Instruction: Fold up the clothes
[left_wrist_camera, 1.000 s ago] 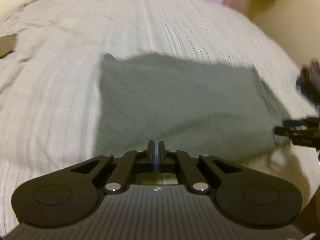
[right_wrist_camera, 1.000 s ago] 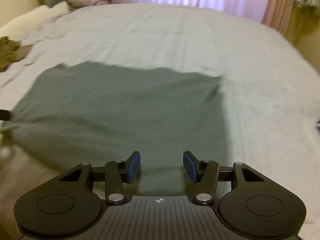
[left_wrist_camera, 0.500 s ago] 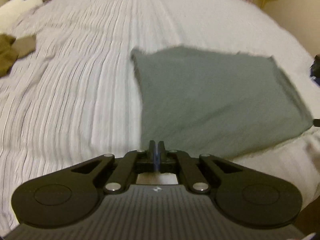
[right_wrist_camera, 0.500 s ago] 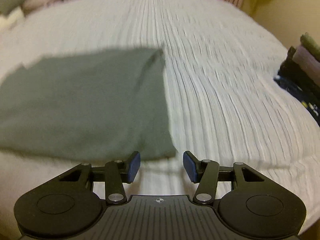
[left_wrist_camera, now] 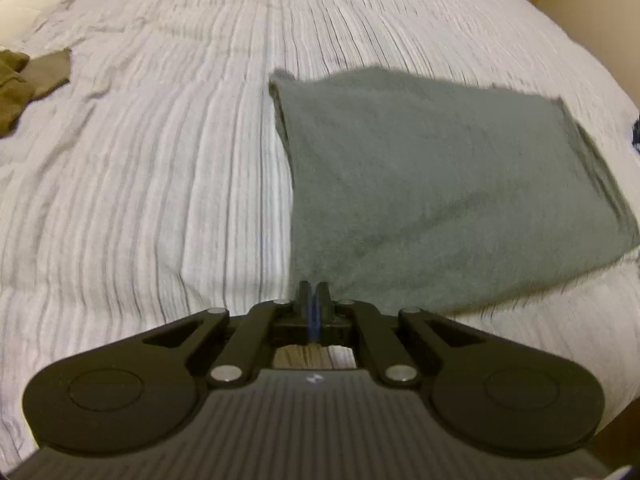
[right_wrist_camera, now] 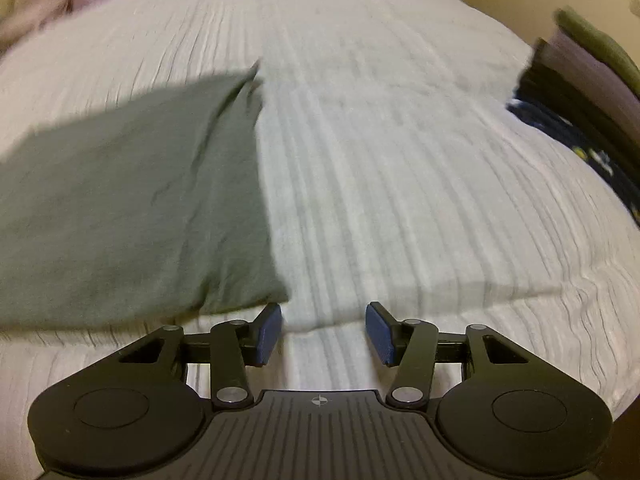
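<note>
A: Entry. Bed [left_wrist_camera: 160, 184], pale ribbed cover, carries everything. Grey-green garment [left_wrist_camera: 440, 200] lies flat as a folded rectangle toward the near edge of the bed, a loose layer showing along its right side.

B: Other items?

A: Stack of folded clothes [right_wrist_camera: 576, 96] at the bed's right edge, well apart from the garment. Olive clothes [left_wrist_camera: 24, 84] crumpled at the left edge. Pillows at the far corner, blurred.

B: Grippers?

A: Left hand-held gripper [left_wrist_camera: 313, 296]: jaws pressed together, nothing seen between them, hovering at the garment's near left corner. Right hand-held gripper [right_wrist_camera: 323, 330]: jaws apart at a medium gap, empty, over bare cover just beside the garment's near right corner.

B: Step in hand, as judged?

A: Probably the next fold, or a lift toward the stack. To do it well: open the left, pinch all layers at both near corners, keep the loose right layer tucked, lift evenly.

B: Room?

A: Plenty of bare cover beyond and to both sides; near edge of the bed is close, so work away from it.
</note>
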